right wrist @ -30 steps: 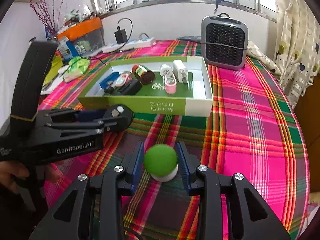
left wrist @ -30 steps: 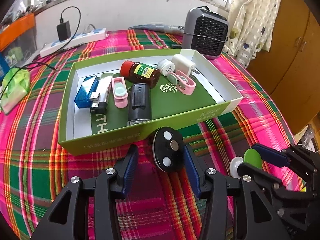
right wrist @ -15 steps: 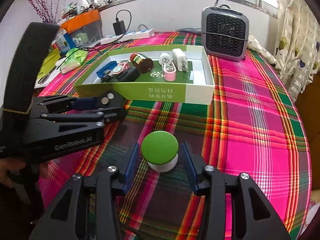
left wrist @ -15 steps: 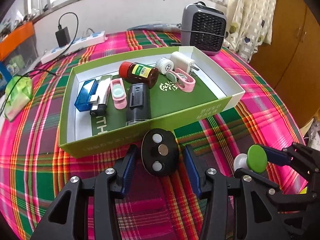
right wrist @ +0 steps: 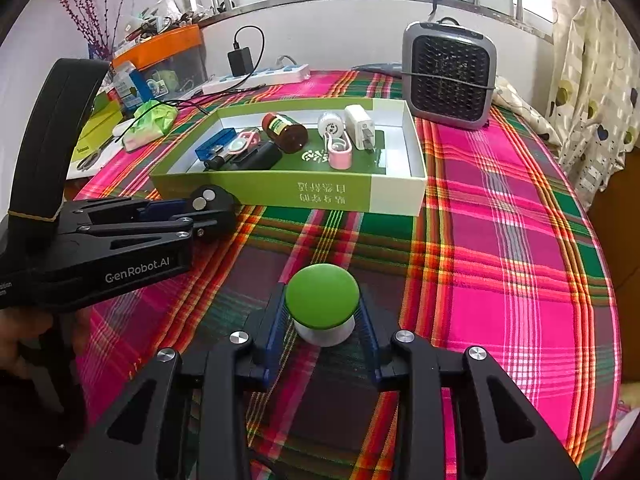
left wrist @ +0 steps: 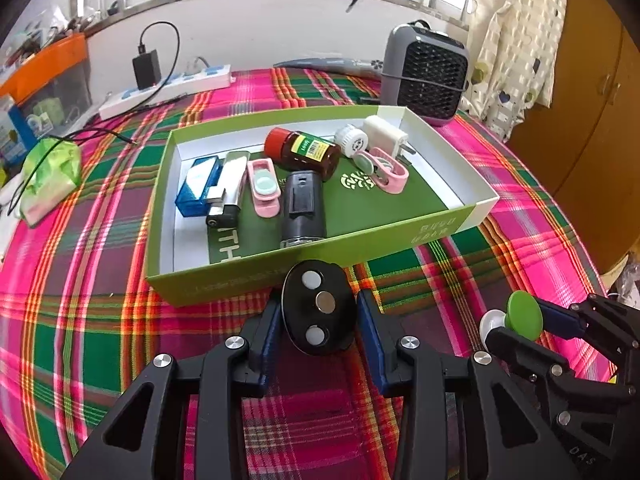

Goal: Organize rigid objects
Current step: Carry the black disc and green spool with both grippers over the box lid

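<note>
Nearest: right gripper (right wrist: 323, 322), jaws just closed, pinching a green-capped white knob (right wrist: 322, 300) over the plaid cloth (right wrist: 500, 264). Left of it: left gripper (left wrist: 319, 320), jaws just closed, pads pressed to a black disc (left wrist: 319, 307) with three round studs, just before the box wall. Farther: green box (left wrist: 248, 280) holding a brown bottle (left wrist: 304, 154), blue case (left wrist: 198, 186), pink clips, white plug; grey heater (left wrist: 426, 74) beyond.
</note>
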`<state>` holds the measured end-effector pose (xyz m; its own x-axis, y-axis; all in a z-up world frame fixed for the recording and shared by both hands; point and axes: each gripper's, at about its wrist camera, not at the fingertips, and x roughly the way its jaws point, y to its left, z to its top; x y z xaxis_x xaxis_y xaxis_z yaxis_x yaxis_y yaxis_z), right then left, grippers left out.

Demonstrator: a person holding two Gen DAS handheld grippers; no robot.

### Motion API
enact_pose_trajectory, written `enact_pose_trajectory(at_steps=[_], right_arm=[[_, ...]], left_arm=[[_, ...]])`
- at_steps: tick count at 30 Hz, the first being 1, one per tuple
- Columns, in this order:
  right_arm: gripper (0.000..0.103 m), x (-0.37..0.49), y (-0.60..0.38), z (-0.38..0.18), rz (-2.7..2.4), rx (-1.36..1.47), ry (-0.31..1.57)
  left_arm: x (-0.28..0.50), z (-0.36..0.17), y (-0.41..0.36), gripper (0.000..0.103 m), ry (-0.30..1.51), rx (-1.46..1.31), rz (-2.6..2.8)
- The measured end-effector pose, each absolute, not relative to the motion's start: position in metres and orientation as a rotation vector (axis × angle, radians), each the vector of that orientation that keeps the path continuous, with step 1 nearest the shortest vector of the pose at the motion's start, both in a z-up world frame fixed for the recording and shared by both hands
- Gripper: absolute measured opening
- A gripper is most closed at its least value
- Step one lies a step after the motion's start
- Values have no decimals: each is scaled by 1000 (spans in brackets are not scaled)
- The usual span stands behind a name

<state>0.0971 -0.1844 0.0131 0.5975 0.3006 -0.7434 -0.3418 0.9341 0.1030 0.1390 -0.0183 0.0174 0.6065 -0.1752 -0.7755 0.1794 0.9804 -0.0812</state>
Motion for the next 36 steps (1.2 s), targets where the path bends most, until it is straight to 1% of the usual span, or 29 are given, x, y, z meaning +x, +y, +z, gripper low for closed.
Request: enact_pose_trajectory(at_steps=[20,36], right_arm=[[34,95,-180,35,383,-52,780],[34,124,-175,54,396,-62,748]], left_arm=[[114,45,-7,35,809,5,-191],[124,63,-1,35,764,15,-176]])
